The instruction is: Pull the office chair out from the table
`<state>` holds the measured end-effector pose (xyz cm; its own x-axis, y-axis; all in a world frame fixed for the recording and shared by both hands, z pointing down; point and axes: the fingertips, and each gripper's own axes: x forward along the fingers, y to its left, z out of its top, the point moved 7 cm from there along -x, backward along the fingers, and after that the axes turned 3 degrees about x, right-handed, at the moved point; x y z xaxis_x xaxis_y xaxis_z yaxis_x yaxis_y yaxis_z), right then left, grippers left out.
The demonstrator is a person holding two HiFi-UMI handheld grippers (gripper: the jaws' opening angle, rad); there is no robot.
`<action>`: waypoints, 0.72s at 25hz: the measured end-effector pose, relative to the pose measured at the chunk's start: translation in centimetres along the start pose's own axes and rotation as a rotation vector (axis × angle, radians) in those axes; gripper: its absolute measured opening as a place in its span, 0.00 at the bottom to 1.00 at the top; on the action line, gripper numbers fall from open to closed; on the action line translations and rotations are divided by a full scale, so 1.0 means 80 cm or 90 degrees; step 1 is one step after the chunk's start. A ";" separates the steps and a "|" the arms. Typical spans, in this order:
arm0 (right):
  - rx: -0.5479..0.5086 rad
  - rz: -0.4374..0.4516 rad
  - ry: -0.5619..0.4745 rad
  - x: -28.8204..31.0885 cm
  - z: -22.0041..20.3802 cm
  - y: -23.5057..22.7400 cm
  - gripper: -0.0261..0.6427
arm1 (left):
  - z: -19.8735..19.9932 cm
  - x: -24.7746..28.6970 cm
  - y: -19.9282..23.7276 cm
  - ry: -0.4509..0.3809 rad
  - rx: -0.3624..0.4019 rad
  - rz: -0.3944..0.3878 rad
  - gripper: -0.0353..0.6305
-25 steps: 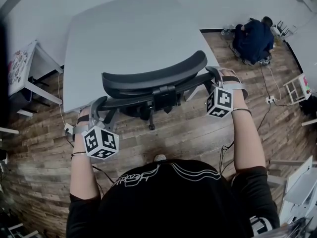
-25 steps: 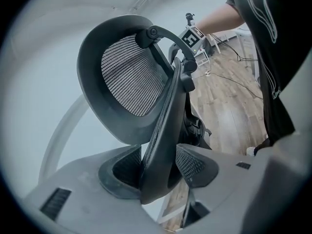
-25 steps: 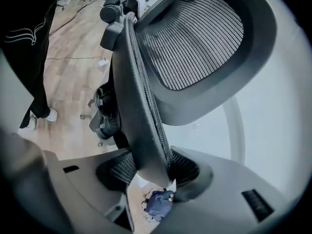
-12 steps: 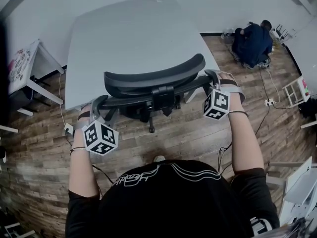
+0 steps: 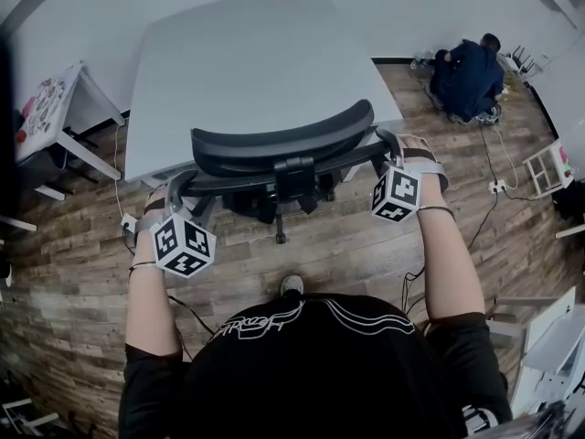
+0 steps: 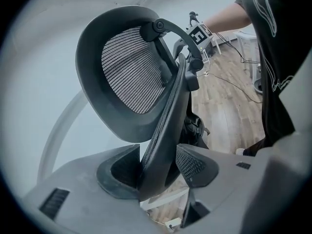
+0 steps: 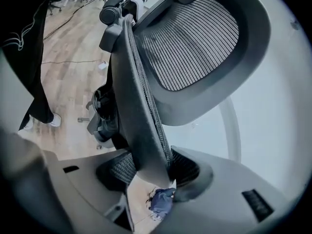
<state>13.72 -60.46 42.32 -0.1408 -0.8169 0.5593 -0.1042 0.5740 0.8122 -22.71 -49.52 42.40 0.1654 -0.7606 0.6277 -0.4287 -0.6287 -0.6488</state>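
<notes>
Two tools, one office chair [image 5: 279, 149]. The worktop [image 5: 238, 62] lies just beyond the chair's back, and the chair is not yet clear of it.

Risks, as judged:
- The narrow, tapered back frame could be lost from either pinch.
- The chair would be swivelled by an uneven pull, not rolled straight out.

Pose:
- Both forearms are extended towards the chair, with the tools angled downward.
- The left tool [image 6: 157, 167] is pinched on the frame's left edge.
- The right tool [image 7: 146, 172] is pinched on the frame's right edge.
</notes>
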 end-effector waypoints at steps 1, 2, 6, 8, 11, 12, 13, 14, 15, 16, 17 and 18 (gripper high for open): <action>0.000 0.000 -0.002 -0.007 0.000 0.005 0.37 | -0.001 -0.006 -0.007 0.003 -0.001 0.001 0.38; 0.000 0.000 -0.004 -0.016 -0.002 0.012 0.37 | -0.001 -0.013 -0.014 0.005 -0.002 0.001 0.38; 0.001 -0.003 -0.010 -0.049 -0.008 0.035 0.37 | 0.000 -0.041 -0.043 0.011 -0.004 0.000 0.38; 0.001 -0.001 -0.006 -0.057 -0.008 0.039 0.37 | -0.001 -0.048 -0.049 0.013 -0.006 -0.001 0.38; 0.002 0.004 -0.003 -0.065 -0.007 0.042 0.37 | -0.002 -0.055 -0.051 0.013 -0.013 -0.007 0.38; 0.003 0.007 -0.005 -0.067 -0.006 0.042 0.37 | -0.002 -0.057 -0.050 0.014 -0.015 -0.010 0.38; 0.004 0.010 -0.008 -0.068 -0.006 0.040 0.37 | -0.001 -0.059 -0.048 0.017 -0.017 -0.014 0.38; 0.005 0.013 -0.010 -0.070 -0.005 0.038 0.37 | 0.000 -0.061 -0.046 0.021 -0.018 -0.016 0.38; 0.007 0.014 -0.012 -0.072 -0.006 0.037 0.37 | 0.002 -0.063 -0.044 0.024 -0.019 -0.017 0.38; 0.008 0.013 -0.013 -0.076 -0.006 0.038 0.37 | 0.003 -0.066 -0.046 0.026 -0.021 -0.017 0.38; 0.009 0.011 -0.014 -0.081 -0.007 0.041 0.37 | 0.003 -0.070 -0.050 0.029 -0.023 -0.015 0.38; 0.008 0.007 -0.015 -0.088 -0.008 0.047 0.37 | 0.002 -0.075 -0.058 0.031 -0.026 -0.013 0.39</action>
<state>14.97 -52.62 41.56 -0.1654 -0.8091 0.5639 -0.1150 0.5837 0.8038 -21.58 -42.06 41.57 0.1309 -0.7384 0.6615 -0.4623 -0.6358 -0.6181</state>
